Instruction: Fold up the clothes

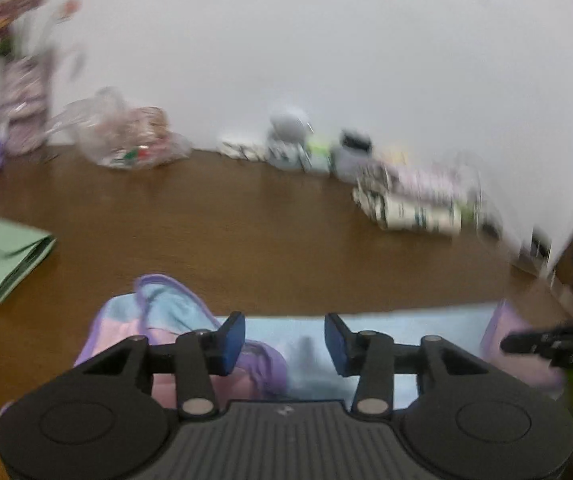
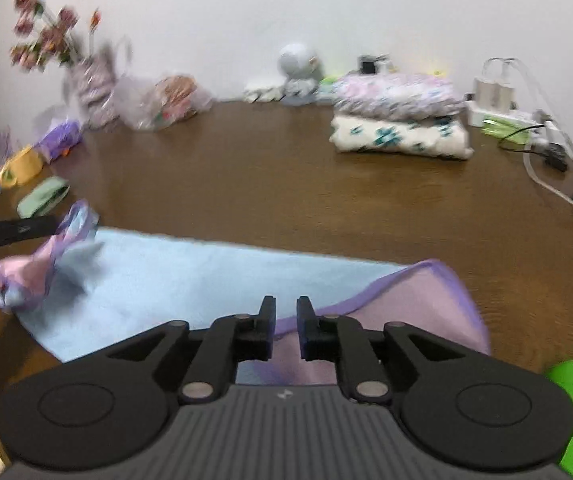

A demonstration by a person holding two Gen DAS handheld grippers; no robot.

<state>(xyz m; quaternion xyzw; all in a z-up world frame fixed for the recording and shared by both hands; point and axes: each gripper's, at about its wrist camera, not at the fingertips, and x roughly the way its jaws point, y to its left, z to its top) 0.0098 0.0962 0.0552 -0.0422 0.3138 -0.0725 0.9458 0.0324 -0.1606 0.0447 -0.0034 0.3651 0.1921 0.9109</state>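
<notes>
Brown table [image 2: 286, 184] fills both views, clutter pushed back along the wall, I'd guess to leave the near half free as the folding surface. On that near half lies the cloth [image 2: 190, 276], pale blue face up, stretched across in front of me; its right corner is turned over and shows the pink side with purple trim, its left end is bunched up and lifted off the table. Behind it on the right sits a stack of two folded items [image 2: 400, 120], floral on top of a white one with teal print, probably the done pile. A small folded green piece [image 1: 4, 258] sits apart on the left. My left gripper [image 1: 284, 338] has its jaws spread wide with nothing between the blue pads, hanging over the bunched left end. My right gripper [image 2: 286, 322] is over the turned pink corner, jaws nearly together with a thin gap; I can't tell if the hem is pinched. Both views are motion-blurred. The cloth looks mid-fold: one end flat, one end gathered.
</notes>
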